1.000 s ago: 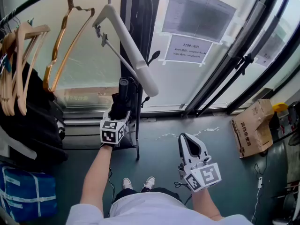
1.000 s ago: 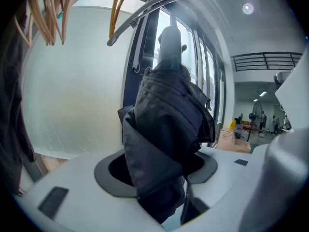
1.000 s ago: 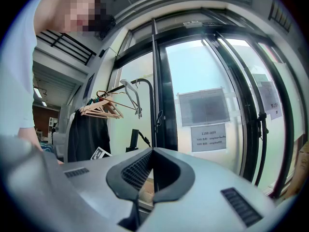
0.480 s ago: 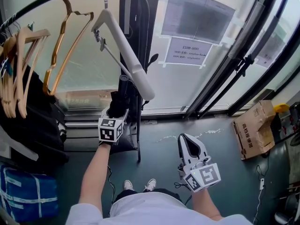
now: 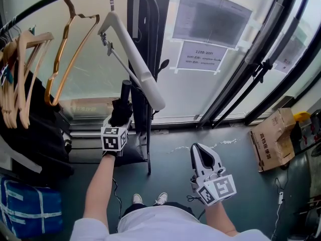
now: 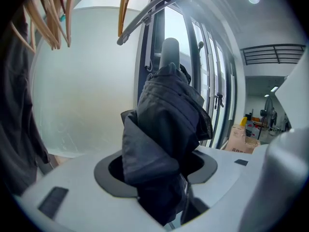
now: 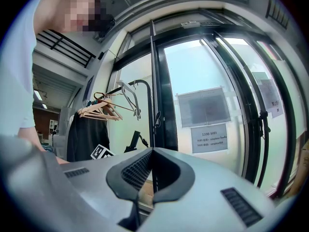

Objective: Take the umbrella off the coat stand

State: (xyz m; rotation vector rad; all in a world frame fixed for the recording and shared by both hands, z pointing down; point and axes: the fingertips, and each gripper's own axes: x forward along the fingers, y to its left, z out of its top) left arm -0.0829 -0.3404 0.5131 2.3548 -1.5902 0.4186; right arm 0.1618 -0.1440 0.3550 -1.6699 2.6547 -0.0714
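Beside the upright pole of the coat stand (image 5: pixel 148 154), at the left of the head view, the folded dark umbrella (image 5: pixel 122 104) is held in the left hand-held gripper (image 5: pixel 119 120). In the left gripper view the jaws of that hand-held gripper (image 6: pixel 157 170) are seen pressed on the bunched fabric of the umbrella (image 6: pixel 166 124), one pad at each side. The umbrella's rounded grey end is pointed up and away from the camera. Whether any part of the umbrella is hooked to the stand cannot be told.

Along the curved black rail at the top of the stand, several hangers are hung: a group of pale wooden hangers (image 5: pixel 20 74) at the far left, a brown hanger (image 5: pixel 70 49) next to them, and a white hanger (image 5: pixel 133 59) nearest the pole, with its long arm slanted down above the umbrella. A dark garment (image 5: pixel 30 134) is draped below the wooden hangers.

The right hand-held gripper (image 5: pixel 200 148) is held lower and well apart from the stand, above the dark floor (image 5: pixel 170 177). In the right gripper view its jaws (image 7: pixel 150 151) are seen pressed together at the tips, and nothing is held between them.

A paper notice (image 5: pixel 200 55) is stuck on the glass behind the stand. A cardboard box (image 5: pixel 273 139) is set on the floor at the right edge, and a blue bag (image 5: pixel 30 210) at the lower left corner.
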